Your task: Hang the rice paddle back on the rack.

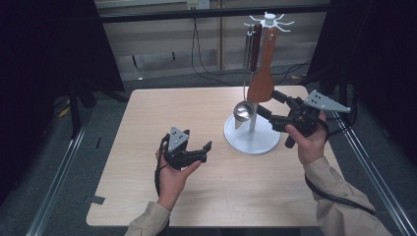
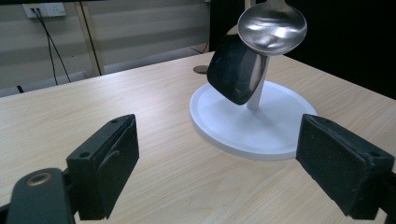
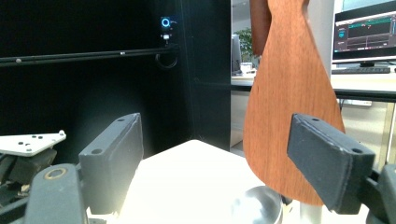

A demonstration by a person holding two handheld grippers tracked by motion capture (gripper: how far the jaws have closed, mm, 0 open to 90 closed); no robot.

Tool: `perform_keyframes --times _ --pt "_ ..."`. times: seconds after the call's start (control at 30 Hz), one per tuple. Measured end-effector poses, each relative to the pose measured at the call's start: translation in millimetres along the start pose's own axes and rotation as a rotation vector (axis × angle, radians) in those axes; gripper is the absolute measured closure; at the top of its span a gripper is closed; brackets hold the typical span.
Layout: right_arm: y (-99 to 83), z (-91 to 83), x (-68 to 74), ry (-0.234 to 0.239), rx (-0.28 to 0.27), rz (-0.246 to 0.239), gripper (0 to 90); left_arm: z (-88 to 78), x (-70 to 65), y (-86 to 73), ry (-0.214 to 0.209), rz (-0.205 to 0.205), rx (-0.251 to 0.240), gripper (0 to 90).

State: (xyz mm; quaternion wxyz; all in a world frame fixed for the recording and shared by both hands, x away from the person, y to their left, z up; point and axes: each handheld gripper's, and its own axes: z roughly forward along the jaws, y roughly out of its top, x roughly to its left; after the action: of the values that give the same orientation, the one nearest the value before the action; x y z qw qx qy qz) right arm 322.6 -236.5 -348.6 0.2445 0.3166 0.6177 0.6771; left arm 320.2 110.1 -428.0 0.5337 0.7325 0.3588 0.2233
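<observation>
Pale wood grain on the tabletop (image 1: 147, 132), rounded corners, sitting on grey floor (image 1: 108, 118) with black curtains (image 1: 49, 44) either side and a panelled wall (image 1: 162, 39) behind, cables trailing down it. One white rack (image 1: 252, 140) stands right of centre: round base, thin post, spoked hook crown on top. Hanging from it, count them: one wooden spatula (image 1: 261, 83), one steel ladle (image 1: 242, 111), and one dark-handled utensil behind (its black blade shows in the left gripper view). Two claws in play. The left claw (image 1: 196, 150) hovers over the tabletop, jaws spread wide and empty, pointed at the rack's base. The right claw (image 1: 269, 104) is up beside the rack, jaws parted, the spatula's blade hanging just past them; whether a jaw touches the blade, I cannot tell.
</observation>
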Motion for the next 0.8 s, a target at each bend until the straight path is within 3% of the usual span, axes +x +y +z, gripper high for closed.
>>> perform_keyframes --times 0.8 --pt "-26.1 -8.3 2.5 0.01 0.068 -0.015 19.0 -0.1 -0.6 -0.5 0.006 0.009 0.007 13.1"
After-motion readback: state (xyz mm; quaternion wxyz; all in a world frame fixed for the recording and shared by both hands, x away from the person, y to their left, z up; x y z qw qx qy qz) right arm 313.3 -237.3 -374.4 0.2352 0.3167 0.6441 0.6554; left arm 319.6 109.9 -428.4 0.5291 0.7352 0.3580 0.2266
